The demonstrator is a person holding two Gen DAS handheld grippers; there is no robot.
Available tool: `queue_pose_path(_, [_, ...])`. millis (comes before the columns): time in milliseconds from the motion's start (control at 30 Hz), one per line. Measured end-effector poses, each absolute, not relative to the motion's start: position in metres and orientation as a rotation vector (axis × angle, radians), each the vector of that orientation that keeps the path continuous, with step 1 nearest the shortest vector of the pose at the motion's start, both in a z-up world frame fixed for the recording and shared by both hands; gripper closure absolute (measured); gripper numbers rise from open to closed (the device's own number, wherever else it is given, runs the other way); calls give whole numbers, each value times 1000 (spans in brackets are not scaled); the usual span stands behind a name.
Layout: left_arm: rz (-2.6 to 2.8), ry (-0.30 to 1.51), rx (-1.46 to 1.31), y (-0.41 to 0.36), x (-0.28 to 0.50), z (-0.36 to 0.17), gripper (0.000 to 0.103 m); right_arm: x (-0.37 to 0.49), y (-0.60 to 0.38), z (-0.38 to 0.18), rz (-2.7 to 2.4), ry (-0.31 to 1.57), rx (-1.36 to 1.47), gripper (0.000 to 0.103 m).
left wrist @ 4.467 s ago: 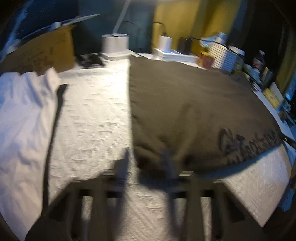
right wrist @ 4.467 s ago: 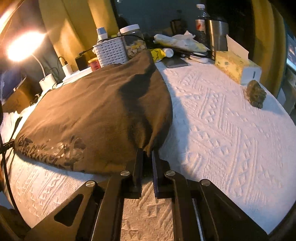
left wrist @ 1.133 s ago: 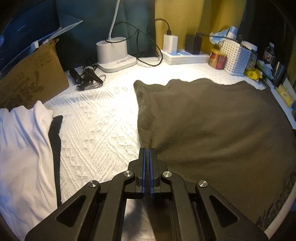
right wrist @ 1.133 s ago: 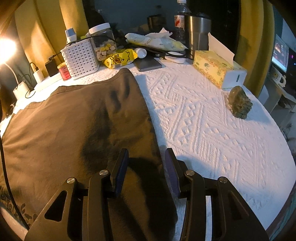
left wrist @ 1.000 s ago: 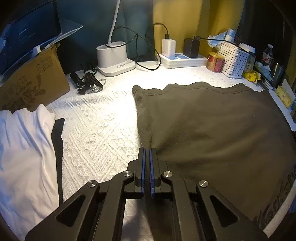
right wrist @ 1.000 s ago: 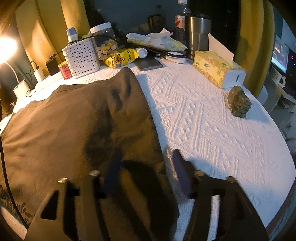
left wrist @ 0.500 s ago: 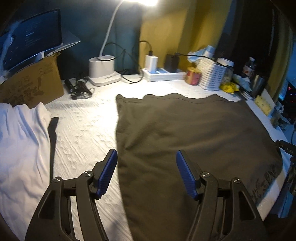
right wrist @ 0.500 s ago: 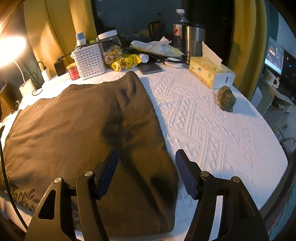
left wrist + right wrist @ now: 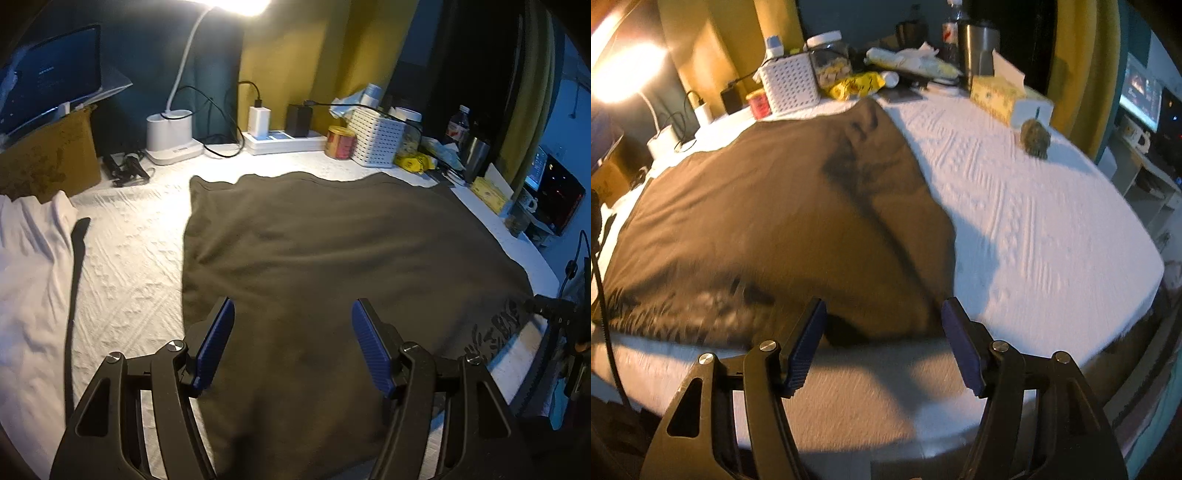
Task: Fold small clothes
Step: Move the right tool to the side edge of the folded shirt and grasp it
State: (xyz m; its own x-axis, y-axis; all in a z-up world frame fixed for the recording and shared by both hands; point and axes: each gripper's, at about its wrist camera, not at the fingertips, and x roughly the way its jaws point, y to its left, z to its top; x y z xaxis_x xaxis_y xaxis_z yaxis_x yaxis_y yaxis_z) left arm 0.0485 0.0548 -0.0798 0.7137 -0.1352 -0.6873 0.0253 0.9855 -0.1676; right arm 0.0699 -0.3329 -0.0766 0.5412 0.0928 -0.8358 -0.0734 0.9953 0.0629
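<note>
My left gripper (image 9: 293,341) tilts down over the near part of the dark shirt (image 9: 332,258), its jaws spread apart with nothing pinched; the cloth lies flat below and beyond them, and a white garment (image 9: 29,280) is bunched off to their left on the white tablecloth (image 9: 125,251). My right gripper (image 9: 882,343) pitches more steeply down at the near table edge, jaws likewise parted and empty, with the shirt's near hem just past the tips and bare tablecloth stretching away to their right, toward a tissue box (image 9: 1008,98).
</note>
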Motion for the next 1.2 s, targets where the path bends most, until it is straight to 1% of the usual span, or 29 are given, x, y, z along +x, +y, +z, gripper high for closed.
queue_pose_path(67, [-99,778,-151,52,48,-81,37,64,-333,-77,106,1002,36,28])
queue_pose_path(367, [-108,784,-148,52,53,-79,37,59,-335,-79,92,1000,169,22])
queue_pose_path(700, [-63,795,-146,64,69,-75,37,107,-321,-83,148,939,317,21])
queue_pose_path(1200, [6,845,-154,80,104,-82,37,195,-297,-88,226,913,311,21])
